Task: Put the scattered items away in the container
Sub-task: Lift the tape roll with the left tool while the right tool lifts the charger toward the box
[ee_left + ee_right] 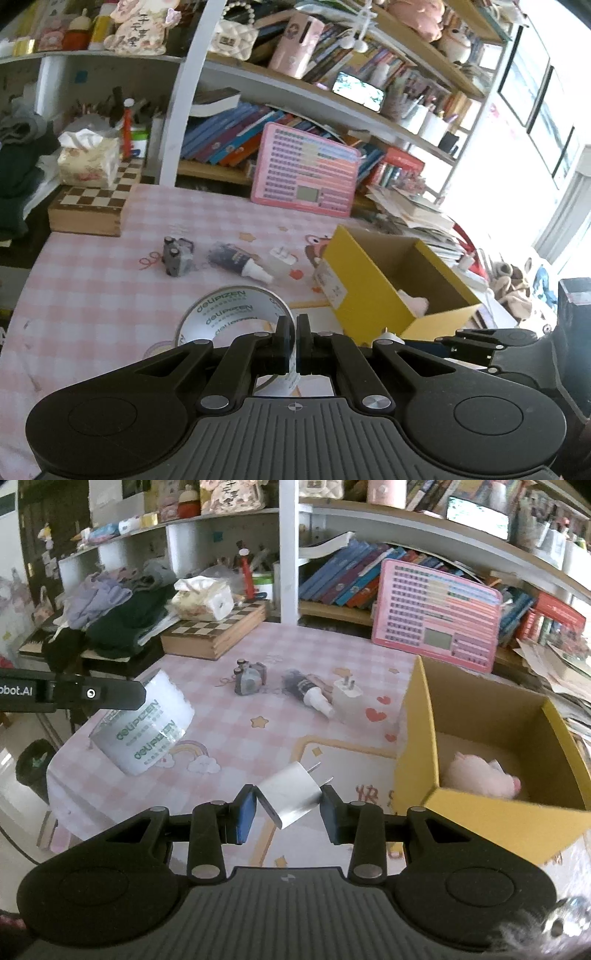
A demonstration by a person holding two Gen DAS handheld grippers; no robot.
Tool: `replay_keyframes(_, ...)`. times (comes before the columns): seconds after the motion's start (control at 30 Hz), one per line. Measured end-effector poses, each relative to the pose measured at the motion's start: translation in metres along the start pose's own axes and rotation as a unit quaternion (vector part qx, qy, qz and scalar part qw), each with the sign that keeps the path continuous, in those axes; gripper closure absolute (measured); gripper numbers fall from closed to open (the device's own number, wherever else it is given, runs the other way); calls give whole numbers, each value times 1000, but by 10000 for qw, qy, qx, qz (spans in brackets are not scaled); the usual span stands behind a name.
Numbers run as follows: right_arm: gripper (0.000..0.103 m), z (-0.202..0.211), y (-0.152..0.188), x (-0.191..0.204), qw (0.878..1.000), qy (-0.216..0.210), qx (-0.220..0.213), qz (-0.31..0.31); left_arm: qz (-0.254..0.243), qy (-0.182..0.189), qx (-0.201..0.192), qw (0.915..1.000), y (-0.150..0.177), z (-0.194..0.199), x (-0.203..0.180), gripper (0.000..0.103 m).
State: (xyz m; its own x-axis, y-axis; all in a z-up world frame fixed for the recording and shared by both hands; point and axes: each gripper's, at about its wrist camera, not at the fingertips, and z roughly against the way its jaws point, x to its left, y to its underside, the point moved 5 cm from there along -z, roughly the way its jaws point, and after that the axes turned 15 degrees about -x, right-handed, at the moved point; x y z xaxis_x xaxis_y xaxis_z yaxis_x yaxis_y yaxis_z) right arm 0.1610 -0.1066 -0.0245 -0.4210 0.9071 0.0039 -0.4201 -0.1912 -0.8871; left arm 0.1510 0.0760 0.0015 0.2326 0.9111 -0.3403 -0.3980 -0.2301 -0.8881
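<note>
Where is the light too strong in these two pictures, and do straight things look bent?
Left wrist view: the window at the right is washed out to white, so nothing shows there; the shelf boards curve strongly. Right wrist view: lighting is more even, with only a sheen on the white charger in the right gripper; the shelf post stays nearly straight, but the upper shelf bows.

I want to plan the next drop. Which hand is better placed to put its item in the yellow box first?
Right: the right gripper holds the white charger beside the yellow box; the tape roll is farther.
</note>
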Motion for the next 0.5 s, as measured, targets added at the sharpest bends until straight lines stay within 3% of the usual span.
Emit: replay_keyframes(0.5,68,53,22,-17,9971,625,-99,-428,-123,587,0,9982,8,13,-36,102)
